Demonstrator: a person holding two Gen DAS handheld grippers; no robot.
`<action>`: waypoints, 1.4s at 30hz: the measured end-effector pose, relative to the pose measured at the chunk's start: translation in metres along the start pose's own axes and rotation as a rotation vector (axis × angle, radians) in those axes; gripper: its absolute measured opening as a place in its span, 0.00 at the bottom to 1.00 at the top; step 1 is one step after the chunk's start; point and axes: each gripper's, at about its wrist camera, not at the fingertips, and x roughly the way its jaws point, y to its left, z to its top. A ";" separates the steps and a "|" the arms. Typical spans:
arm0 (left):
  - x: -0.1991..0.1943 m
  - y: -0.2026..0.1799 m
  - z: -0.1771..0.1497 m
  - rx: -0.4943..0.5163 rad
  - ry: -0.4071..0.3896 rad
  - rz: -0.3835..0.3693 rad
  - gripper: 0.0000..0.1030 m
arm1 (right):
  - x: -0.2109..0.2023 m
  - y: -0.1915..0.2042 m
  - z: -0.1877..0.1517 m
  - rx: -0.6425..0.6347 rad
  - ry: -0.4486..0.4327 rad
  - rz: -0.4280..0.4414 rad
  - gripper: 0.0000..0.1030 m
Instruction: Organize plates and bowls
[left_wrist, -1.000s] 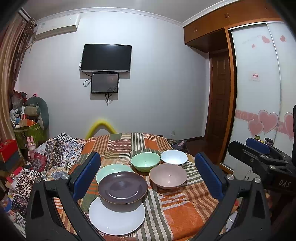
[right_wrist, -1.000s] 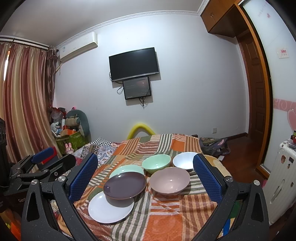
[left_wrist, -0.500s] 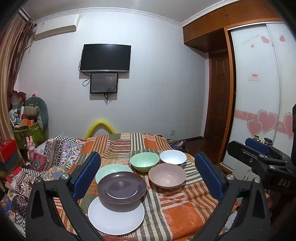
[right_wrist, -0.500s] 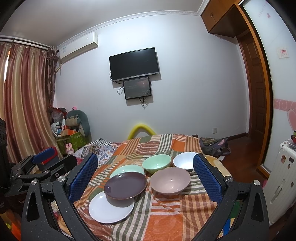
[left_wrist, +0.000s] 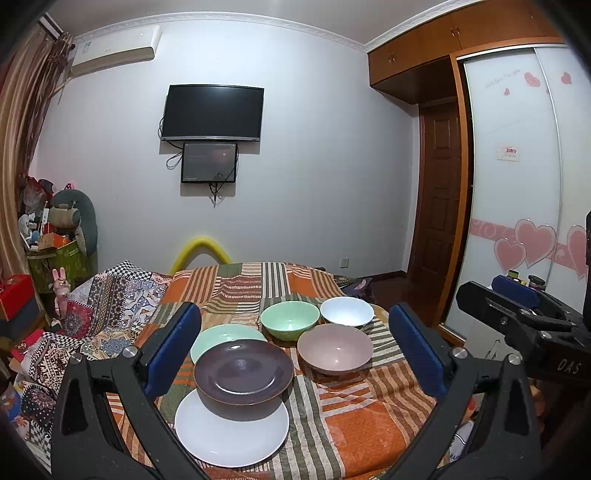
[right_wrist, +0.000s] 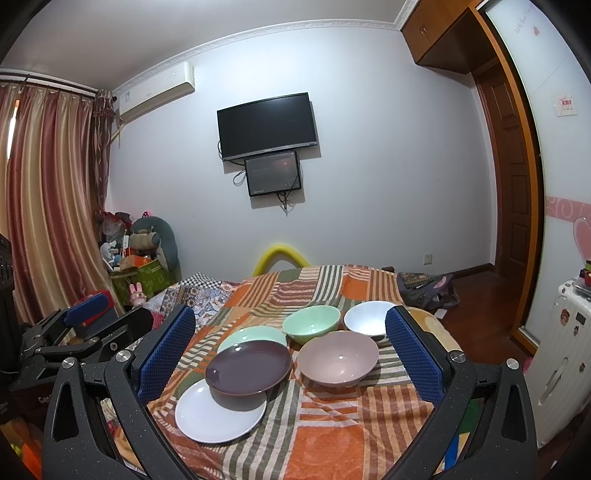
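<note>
Both tools hang above the striped cloth (right_wrist: 332, 435), jaws spread wide and empty: left tool (left_wrist: 295, 354), right tool (right_wrist: 291, 354). The dark plate (right_wrist: 248, 367) overlaps the white plate (right_wrist: 218, 417) and green plate (right_wrist: 251, 335). Right of the dark plate sit the pink bowl (right_wrist: 338, 357), green bowl (right_wrist: 311, 324) and white bowl (right_wrist: 365, 320).

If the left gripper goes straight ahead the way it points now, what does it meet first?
Probably nothing on the bed. The open left gripper points roughly level above the dark purple plate and the pink bowl, toward the far wall. Depth is unclear, so a slight downward tilt would meet the purple plate first.
</note>
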 end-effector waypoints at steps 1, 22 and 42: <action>0.000 0.000 0.000 -0.001 -0.001 0.002 1.00 | 0.000 0.000 0.000 0.000 0.000 0.000 1.00; 0.005 0.003 -0.002 -0.010 0.009 -0.005 1.00 | 0.004 0.000 0.000 -0.001 0.010 0.010 1.00; 0.065 0.078 -0.017 -0.072 0.174 0.043 0.94 | 0.055 -0.011 -0.016 0.036 0.149 0.009 0.88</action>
